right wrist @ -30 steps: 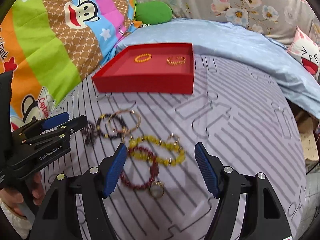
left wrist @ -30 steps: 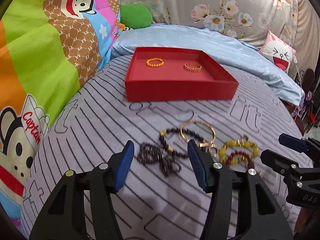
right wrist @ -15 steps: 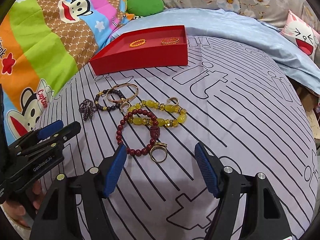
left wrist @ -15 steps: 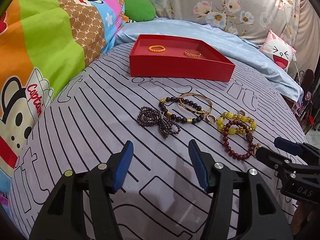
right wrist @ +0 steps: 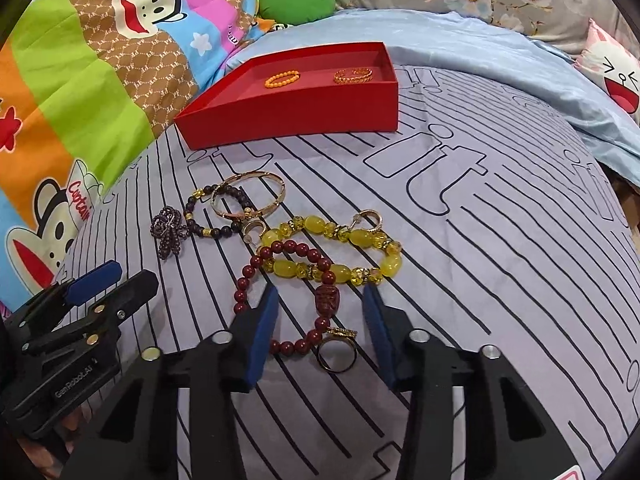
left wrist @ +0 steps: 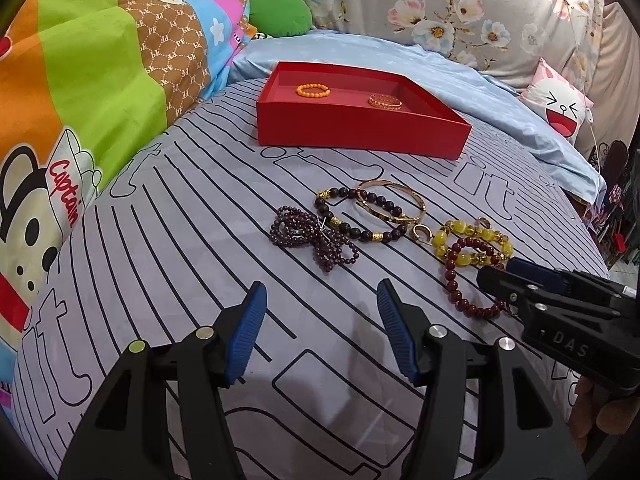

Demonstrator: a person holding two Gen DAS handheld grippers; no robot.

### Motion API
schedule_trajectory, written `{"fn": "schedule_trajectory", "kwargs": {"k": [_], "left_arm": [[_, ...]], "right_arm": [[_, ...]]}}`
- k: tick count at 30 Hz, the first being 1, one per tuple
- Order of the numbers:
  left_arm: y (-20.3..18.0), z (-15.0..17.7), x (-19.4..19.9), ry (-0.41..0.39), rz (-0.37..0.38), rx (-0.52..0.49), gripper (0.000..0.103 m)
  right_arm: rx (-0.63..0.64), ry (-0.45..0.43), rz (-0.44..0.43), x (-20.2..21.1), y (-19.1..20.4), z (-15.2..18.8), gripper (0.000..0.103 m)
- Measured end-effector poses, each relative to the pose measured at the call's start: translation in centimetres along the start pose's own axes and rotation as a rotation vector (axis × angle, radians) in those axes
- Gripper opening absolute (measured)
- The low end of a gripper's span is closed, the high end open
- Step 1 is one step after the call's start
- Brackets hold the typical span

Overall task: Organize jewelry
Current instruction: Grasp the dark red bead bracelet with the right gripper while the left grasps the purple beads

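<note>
A red tray (left wrist: 360, 136) (right wrist: 296, 124) at the back holds an orange bead bracelet (left wrist: 313, 90) (right wrist: 281, 79) and a gold ring-like band (left wrist: 385, 101) (right wrist: 353, 75). On the striped sheet lie a purple bead strand (left wrist: 312, 240), a dark bead bracelet (left wrist: 352, 220), a gold bangle (left wrist: 394, 200) (right wrist: 250, 196), a yellow bead bracelet (right wrist: 332, 256) and a dark red bead bracelet (right wrist: 296, 300) with a gold ring (right wrist: 337, 354). My right gripper (right wrist: 320, 332) is open, jaws astride the red bracelet and ring. My left gripper (left wrist: 320, 332) is open and empty, short of the purple strand.
A colourful cartoon quilt (left wrist: 80, 100) rises on the left. A blue sheet (left wrist: 460, 80), floral fabric and a pink cartoon pillow (left wrist: 560, 104) lie behind the tray. The bed edge drops off at the right (right wrist: 624, 208).
Both grippers pulled back from the jewelry, then the right one moved forward and down over the dark red bracelet and ring, narrowing its jaws. The left stays open.
</note>
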State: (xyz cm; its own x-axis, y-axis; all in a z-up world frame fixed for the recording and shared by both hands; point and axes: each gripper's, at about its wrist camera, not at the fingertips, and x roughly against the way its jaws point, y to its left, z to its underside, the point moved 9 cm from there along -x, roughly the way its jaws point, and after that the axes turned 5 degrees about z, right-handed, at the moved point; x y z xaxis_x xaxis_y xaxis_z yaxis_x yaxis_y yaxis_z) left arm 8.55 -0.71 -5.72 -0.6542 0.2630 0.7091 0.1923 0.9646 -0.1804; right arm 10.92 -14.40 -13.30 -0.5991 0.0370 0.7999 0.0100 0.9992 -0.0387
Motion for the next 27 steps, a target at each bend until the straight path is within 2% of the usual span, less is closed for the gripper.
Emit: {"fn": "schedule_trajectory", "kwargs": {"k": [3, 5, 9, 19, 27], "left_arm": [[0.2, 0.1, -0.1, 0.006, 0.002, 0.012, 0.055], [0.3, 0.1, -0.2, 0.008, 0.0, 0.018, 0.055], [0.6, 0.1, -0.3, 0.016, 0.001, 0.039, 0.055], [0.8, -0.6, -0.9, 0.019, -0.016, 0.043, 0.055], [0.6, -1.6, -1.9, 0.016, 0.003, 0.05, 0.053]], "right_arm": [[0.003, -0.002, 0.003, -0.1, 0.1, -0.2, 0.032], [0.0, 0.0, -0.003, -0.2, 0.1, -0.2, 0.022], [-0.003, 0.0, -0.004, -0.2, 0.1, -0.1, 0.012], [-0.016, -0.014, -0.033, 0.7, 0.2, -0.1, 0.012], [-0.046, -0.011, -0.061, 1.0, -0.2, -0.2, 0.012]]}}
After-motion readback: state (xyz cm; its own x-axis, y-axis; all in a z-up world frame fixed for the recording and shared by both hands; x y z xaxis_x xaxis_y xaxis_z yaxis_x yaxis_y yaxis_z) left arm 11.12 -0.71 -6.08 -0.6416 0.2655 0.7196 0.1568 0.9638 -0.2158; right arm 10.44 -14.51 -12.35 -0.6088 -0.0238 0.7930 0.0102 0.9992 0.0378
